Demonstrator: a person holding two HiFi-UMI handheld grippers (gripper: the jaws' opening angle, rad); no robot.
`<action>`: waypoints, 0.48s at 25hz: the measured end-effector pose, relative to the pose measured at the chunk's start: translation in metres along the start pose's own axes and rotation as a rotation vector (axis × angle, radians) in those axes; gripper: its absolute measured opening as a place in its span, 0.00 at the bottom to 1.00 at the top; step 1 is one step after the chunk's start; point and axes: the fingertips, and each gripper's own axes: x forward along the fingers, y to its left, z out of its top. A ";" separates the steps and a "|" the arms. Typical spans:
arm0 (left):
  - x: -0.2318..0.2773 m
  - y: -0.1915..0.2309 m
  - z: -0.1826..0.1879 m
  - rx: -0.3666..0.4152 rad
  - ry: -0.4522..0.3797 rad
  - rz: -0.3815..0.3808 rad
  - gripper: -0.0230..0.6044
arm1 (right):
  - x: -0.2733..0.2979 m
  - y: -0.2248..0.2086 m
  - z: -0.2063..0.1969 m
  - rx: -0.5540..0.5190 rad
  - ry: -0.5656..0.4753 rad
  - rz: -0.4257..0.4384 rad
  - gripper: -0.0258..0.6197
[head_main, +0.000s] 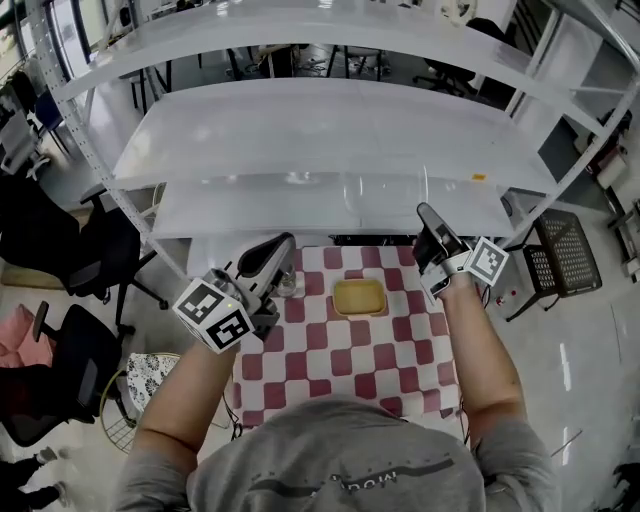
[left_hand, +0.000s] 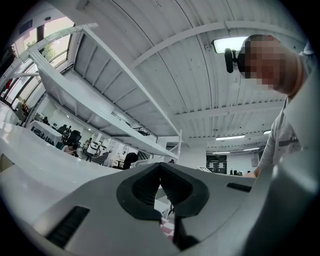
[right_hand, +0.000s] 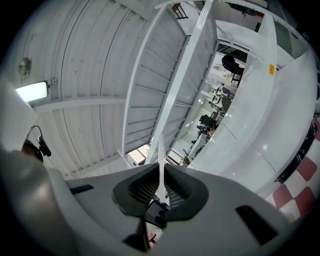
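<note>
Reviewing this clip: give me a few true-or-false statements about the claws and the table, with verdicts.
1. The left claw is shut with nothing in it. True.
2. The right claw is open and empty. False: it is shut on a thin white strip that sticks out past its tips.
3. A yellow dish lies on the red-and-white checked table. True.
4. Both claws point down at the dish. False: both gripper views look up past the white shelves toward the ceiling.

A thin pale stick (right_hand: 161, 159) stands upright, right of the yellow dish (head_main: 360, 297). Its lower end is pinched by the fingers (right_hand: 143, 190) of the right gripper (right_hand: 161, 194).
</note>
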 end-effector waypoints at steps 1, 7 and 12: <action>-0.002 -0.001 0.005 0.002 -0.004 -0.007 0.06 | 0.000 0.007 0.002 -0.010 -0.005 0.002 0.11; -0.017 -0.014 0.034 0.032 -0.028 -0.054 0.06 | -0.002 0.057 0.005 -0.059 -0.049 0.040 0.11; -0.027 -0.029 0.047 0.054 -0.041 -0.079 0.06 | -0.010 0.091 0.002 -0.092 -0.064 0.089 0.10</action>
